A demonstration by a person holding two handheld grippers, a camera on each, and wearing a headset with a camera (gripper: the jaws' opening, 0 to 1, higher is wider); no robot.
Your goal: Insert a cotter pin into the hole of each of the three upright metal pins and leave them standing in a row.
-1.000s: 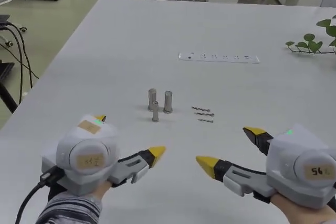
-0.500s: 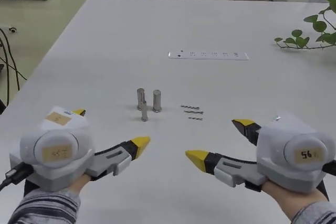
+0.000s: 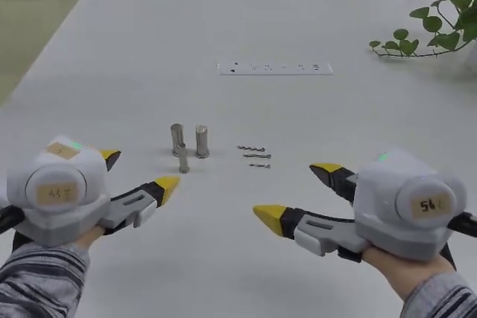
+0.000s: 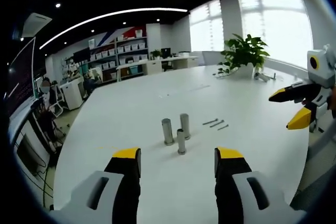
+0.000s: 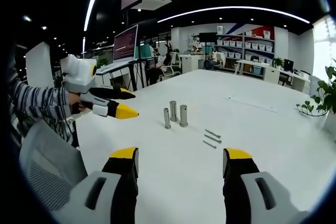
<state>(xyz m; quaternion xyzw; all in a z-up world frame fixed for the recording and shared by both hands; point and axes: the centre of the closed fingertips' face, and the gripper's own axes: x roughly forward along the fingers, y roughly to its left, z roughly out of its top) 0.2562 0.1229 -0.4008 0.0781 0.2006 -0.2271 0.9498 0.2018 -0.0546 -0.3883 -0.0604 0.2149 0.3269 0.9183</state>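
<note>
- Steel-grey, 3 upright metal pins (image 3: 202, 141) stand clustered left of centre in the head view on the white desk (image 3: 149, 50); 3 cotter pins (image 3: 253, 156) lie just right of them.
- Left tool (image 3: 140, 169) and right tool (image 3: 294, 191) hover low in frame, jaws spread, holding nothing.
- Cotter pins look thin, light and slippery: pinch across one end. Metal pins seem stiff but tippy: steady one low on its shaft.

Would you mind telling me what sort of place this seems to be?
Likely an open-plan office: a long white table, shelves of bins, a potted plant by big windows.
</note>
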